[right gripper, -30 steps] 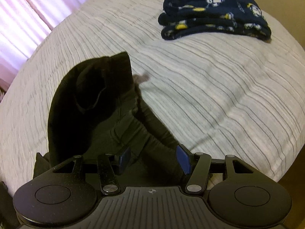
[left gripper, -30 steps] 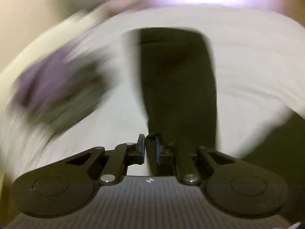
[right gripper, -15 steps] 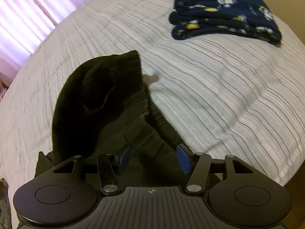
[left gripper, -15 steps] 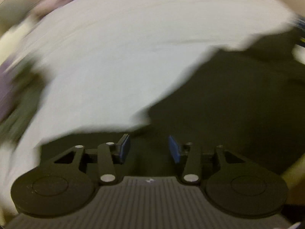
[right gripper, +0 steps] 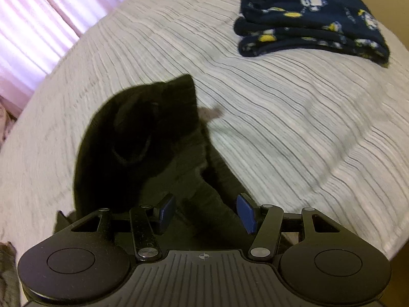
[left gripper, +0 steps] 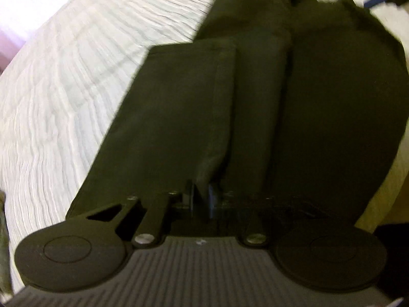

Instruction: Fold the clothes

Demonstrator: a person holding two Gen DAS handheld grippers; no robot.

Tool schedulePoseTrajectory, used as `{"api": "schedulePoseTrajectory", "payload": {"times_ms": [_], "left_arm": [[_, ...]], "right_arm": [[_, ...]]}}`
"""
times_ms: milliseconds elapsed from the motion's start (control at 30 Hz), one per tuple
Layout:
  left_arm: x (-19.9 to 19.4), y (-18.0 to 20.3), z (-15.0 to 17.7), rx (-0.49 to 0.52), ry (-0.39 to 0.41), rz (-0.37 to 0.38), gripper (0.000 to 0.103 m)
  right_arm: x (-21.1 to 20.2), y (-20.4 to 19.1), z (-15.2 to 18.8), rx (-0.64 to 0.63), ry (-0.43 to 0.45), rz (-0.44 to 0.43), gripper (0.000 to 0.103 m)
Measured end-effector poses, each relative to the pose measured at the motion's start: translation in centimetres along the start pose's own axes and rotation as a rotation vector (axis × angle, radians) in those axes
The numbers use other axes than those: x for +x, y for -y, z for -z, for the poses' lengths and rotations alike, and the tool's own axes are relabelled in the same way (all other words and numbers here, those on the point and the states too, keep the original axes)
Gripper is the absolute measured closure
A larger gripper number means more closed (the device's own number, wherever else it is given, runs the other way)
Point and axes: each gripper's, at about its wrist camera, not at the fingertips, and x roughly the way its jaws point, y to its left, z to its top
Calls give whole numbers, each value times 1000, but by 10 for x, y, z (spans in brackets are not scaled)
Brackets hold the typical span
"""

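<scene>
Half a second ago our left claw [left gripper: 202, 199] was wide over the dark cloth; now its tips are pinched narrow on a fold of the dark pants [left gripper: 255, 107], right at the near edge. The picture is a bit blurry, but cloth seems to stick up between the tips. We think it grips there so it can lift that edge and lay it over.

Our right claw [right gripper: 205, 213] has hardly moved. It is wide, holding nothing, low over the near part of the pants [right gripper: 138, 138]. Cloth lies between its tips, but they do not touch it. Maybe it waits to grab the other side, so both ends lift together.

A little farther out, the pants lie long on the bed [right gripper: 294, 128], partly doubled, with one end bunched up in a hump. So the fold looks part way done, not neat yet.

Farthest off, near the bed's back edge, a blue printed bundle [right gripper: 309, 18] sits folded in layers, well apart from the pants. It looks put there to keep it out of the way.
</scene>
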Motion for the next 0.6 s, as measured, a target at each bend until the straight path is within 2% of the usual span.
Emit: {"api": "schedulePoseTrajectory", "payload": {"times_ms": [100,167,233,300,333,367,400,433,467,533,600], "left_arm": [[-11,-28,-10,-121,45,22,93],[-22,-56,-21,-224,98,22,94],[-44,-130,-47,-438,239,-71,95],[-57,-200,-61,-665,340,-169,94],[-60,-230,-65,-763,366,-209,91],[-59,-252,-64,-841,359,-236,78],[-58,-274,-62,-919,352,-262,73],[-54,-287,-60,-963,334,-286,74],[-46,-288,-57,-963,302,-305,75],[-32,-290,-50,-962,238,-342,69],[-16,-284,-36,-980,170,-329,67]], "right_arm": [[3,-6,-12,1,24,-93,46],[5,-19,-24,-76,55,-84,46],[8,-30,-35,-153,89,-60,46],[13,-36,-47,-188,105,-53,46],[16,-37,-53,-192,111,-52,46],[18,-39,-57,-196,117,-53,46],[20,-41,-62,-200,123,-54,46],[22,-42,-67,-204,129,-55,46],[25,-43,-70,-211,129,-51,46],[33,-42,-75,-232,123,-39,46],[42,-39,-80,-245,105,-20,46]]}}
